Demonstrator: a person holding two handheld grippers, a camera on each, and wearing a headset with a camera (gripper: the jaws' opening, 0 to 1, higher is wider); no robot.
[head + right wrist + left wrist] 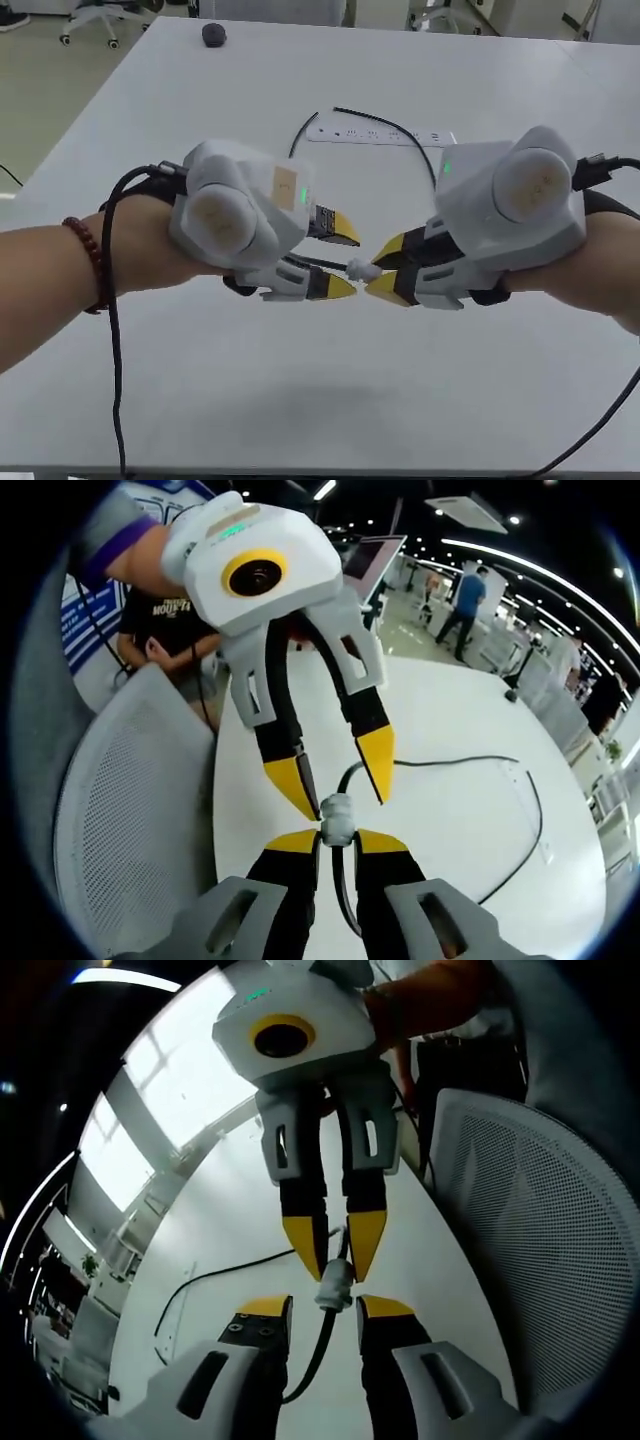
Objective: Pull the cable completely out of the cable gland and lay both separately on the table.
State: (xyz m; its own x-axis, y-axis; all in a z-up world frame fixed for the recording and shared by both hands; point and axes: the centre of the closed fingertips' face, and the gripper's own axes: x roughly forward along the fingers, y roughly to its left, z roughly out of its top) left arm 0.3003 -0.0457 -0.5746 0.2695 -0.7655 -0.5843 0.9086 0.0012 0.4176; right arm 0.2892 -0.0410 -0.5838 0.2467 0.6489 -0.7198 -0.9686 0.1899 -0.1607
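my left gripper [348,260] white, black jaws, yellow tips | my right gripper [378,268] same colours | cable gland [338,820] white | cable [450,763] black | table [300,380] plain white | wrist beads [92,262] dark red | chair [520,1210] white mesh

We counted two grippers, the left gripper [355,264] and the right gripper [374,272]; one white cable gland [362,268]; one thin black cable [450,762]; one white power strip [380,136]; one dark round object [213,35]; one table [300,400]; one beaded bracelet [85,255].
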